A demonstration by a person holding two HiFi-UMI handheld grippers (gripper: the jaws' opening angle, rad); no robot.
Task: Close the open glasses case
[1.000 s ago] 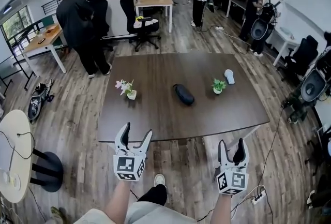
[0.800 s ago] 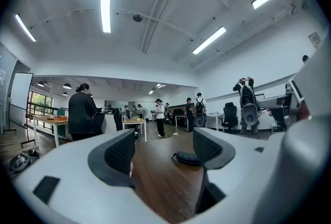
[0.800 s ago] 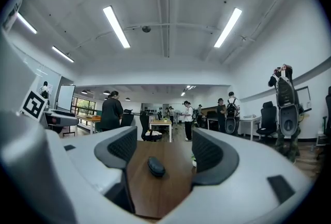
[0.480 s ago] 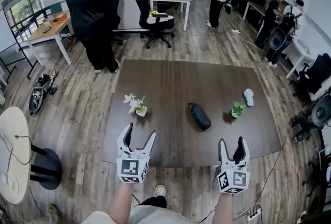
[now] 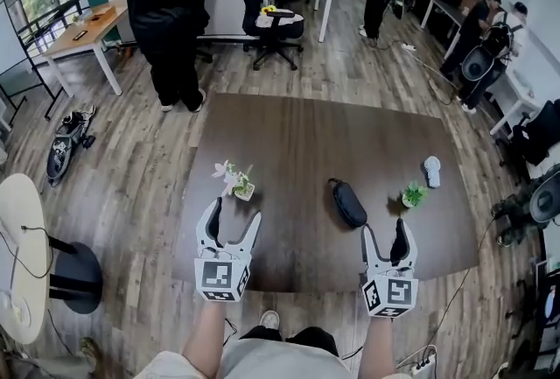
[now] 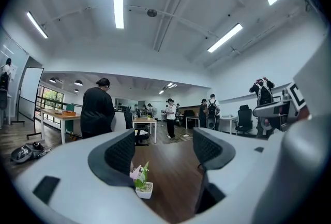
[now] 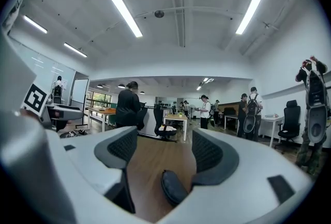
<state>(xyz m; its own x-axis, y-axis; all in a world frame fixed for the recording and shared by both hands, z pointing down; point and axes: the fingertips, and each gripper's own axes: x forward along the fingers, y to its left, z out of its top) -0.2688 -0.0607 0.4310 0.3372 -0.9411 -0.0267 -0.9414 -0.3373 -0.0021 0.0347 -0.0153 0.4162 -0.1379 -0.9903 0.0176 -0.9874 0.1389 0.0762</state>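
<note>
The glasses case point(image 5: 348, 203) is a dark, oblong pouch lying on the brown table point(image 5: 315, 132), right of centre. From here I cannot tell whether its lid is open. In the right gripper view the case point(image 7: 173, 187) lies just ahead of the jaws, low and slightly right. My right gripper point(image 5: 383, 230) point(image 7: 164, 148) hovers over the table's near edge, open and empty, a short way in front and to the right of the case. My left gripper point(image 5: 234, 213) point(image 6: 163, 150) is open and empty too, near the front left.
A small white pot with pink flowers point(image 5: 238, 182) point(image 6: 143, 184) stands just beyond the left gripper. A green potted plant point(image 5: 413, 194) and a white object point(image 5: 432, 171) sit at the table's right. A person in black point(image 5: 171, 10) stands beyond the far left corner; a round white table point(image 5: 17, 255) is at left.
I have come closer to the table. Both grippers have moved forward from in front of the table's edge to over it, and the case is now nearer the right gripper.
</note>
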